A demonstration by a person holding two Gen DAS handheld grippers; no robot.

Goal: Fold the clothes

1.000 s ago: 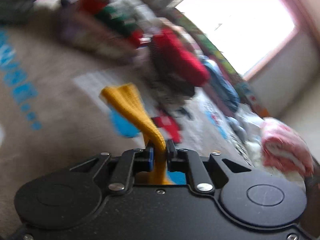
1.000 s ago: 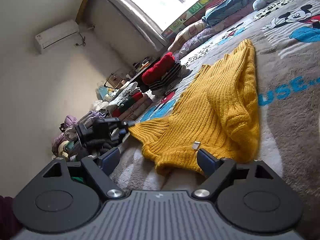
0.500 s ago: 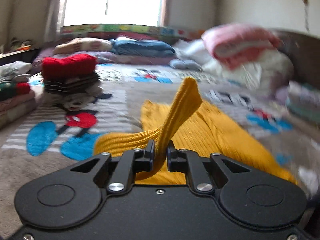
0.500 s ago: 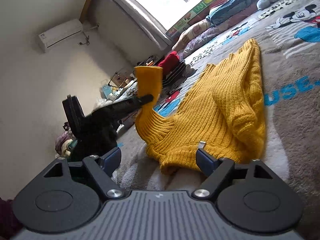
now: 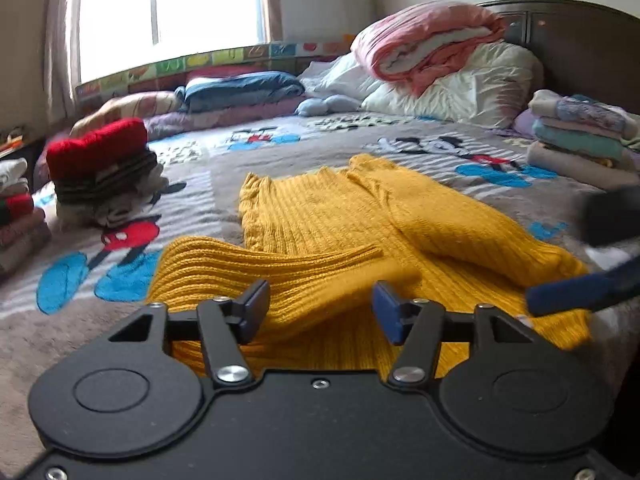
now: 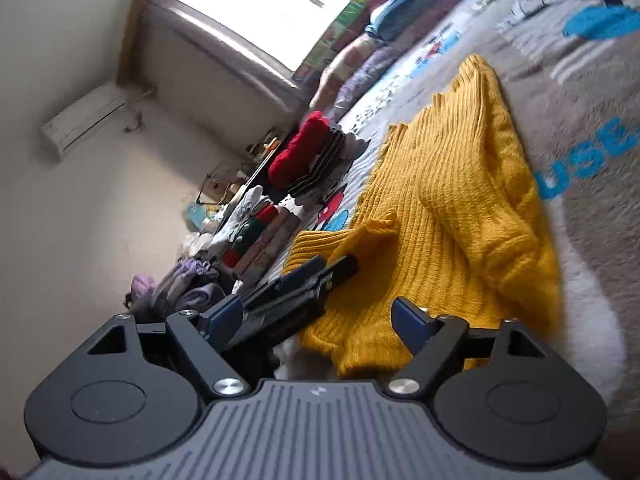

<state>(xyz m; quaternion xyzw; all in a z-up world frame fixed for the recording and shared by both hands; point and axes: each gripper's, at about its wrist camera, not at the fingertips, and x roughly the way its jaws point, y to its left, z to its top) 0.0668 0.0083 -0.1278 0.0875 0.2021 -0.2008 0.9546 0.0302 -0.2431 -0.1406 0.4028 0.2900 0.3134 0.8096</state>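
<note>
- Yellow ribbed sweater (image 5: 344,216) is lying flat on the cartoon-print bedspread (image 5: 280,148), mid-bed, one sleeve (image 5: 280,268) lying folded across its near part.
- Left gripper (image 5: 320,310): jaws have just been opening and are standing apart; the sleeve is lying between and under them, pads not pressing on it.
- Right gripper (image 6: 316,320): jaws are standing wide open, hovering over the near hem of the sweater, gripping nothing.
- Folded stack topped by a red knit (image 5: 100,148) is sitting at the left of the bed; another folded pile (image 5: 580,140) is sitting at the far right.
- Pink quilt (image 5: 428,40) is resting on white pillows (image 5: 472,88) at the headboard (image 5: 580,40).
</note>
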